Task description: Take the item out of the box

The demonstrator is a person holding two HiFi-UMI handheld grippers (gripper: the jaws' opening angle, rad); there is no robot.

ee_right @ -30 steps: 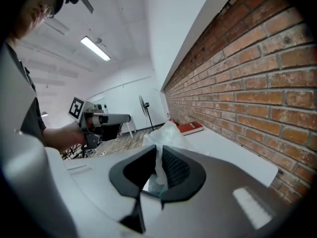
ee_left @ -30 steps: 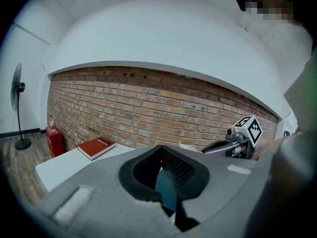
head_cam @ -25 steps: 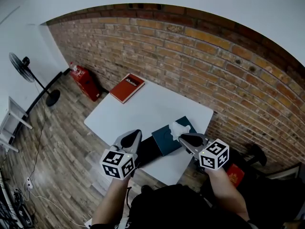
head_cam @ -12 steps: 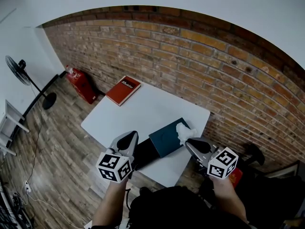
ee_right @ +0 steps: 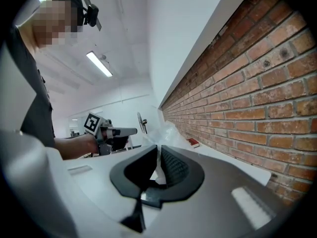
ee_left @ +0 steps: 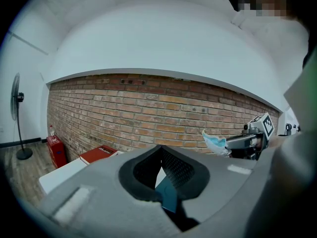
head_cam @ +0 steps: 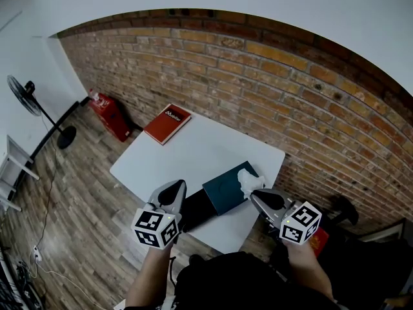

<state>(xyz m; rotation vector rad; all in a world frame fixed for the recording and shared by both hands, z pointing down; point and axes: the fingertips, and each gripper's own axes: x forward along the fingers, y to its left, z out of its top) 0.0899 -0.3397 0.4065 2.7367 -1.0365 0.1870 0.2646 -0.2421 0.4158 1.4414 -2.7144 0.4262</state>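
One white item [head_cam: 248, 179], half hidden in the right gripper's [head_cam: 255, 196] jaws, just closing on it, above one box [head_cam: 224, 189]; left gripper [head_cam: 173, 189] jaws clenched, empty.

The far wall [head_cam: 290, 89] is rough, matt brick, the floor [head_cam: 84, 192] grained wood plank, and the table [head_cam: 193, 147] smooth matt white. The box [head_cam: 222, 191] looks like matt dark-teal card, and the item [head_cam: 248, 181] is wrapped in crinkled, shiny clear plastic.
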